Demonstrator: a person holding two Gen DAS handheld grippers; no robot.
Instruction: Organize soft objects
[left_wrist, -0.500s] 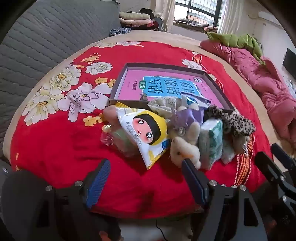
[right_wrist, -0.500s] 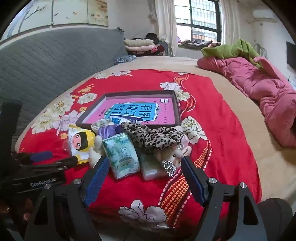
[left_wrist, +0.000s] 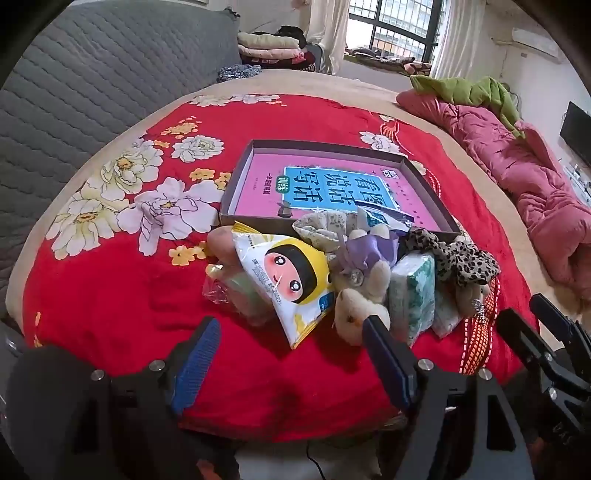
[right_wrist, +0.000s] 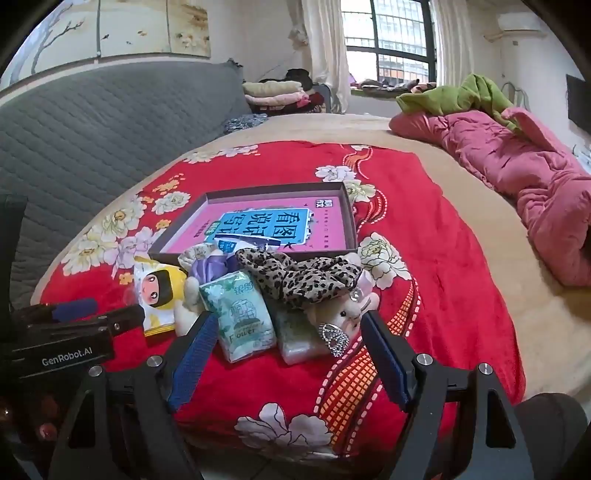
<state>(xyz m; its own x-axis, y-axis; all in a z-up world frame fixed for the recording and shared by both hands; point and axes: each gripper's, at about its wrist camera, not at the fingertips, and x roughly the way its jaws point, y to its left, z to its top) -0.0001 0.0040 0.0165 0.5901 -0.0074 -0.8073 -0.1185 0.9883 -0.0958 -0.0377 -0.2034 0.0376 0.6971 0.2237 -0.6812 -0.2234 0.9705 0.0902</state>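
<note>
A heap of soft things lies on the red floral blanket (left_wrist: 110, 295) in front of a shallow pink box (left_wrist: 332, 184). In it are a yellow cartoon wipes pack (left_wrist: 291, 280), a cream plush toy (left_wrist: 354, 314), a green tissue pack (left_wrist: 413, 291) and a leopard-print scarf (left_wrist: 458, 262). My left gripper (left_wrist: 291, 343) is open just short of the wipes pack, holding nothing. In the right wrist view the tissue pack (right_wrist: 243, 314), scarf (right_wrist: 303, 277), a white plush bunny (right_wrist: 343, 314) and the box (right_wrist: 258, 225) show. My right gripper (right_wrist: 288, 339) is open before them, empty.
A grey quilted headboard (left_wrist: 92, 92) runs along the left. A crumpled pink quilt (left_wrist: 517, 170) with a green cloth (left_wrist: 469, 92) lies at the right on the beige sheet (right_wrist: 461, 266). Folded clothes (right_wrist: 277, 92) are stacked at the back by the window.
Both wrist views have tipped slightly, so the pile sits a little higher in frame. The objects have not moved and both grippers stay open.
</note>
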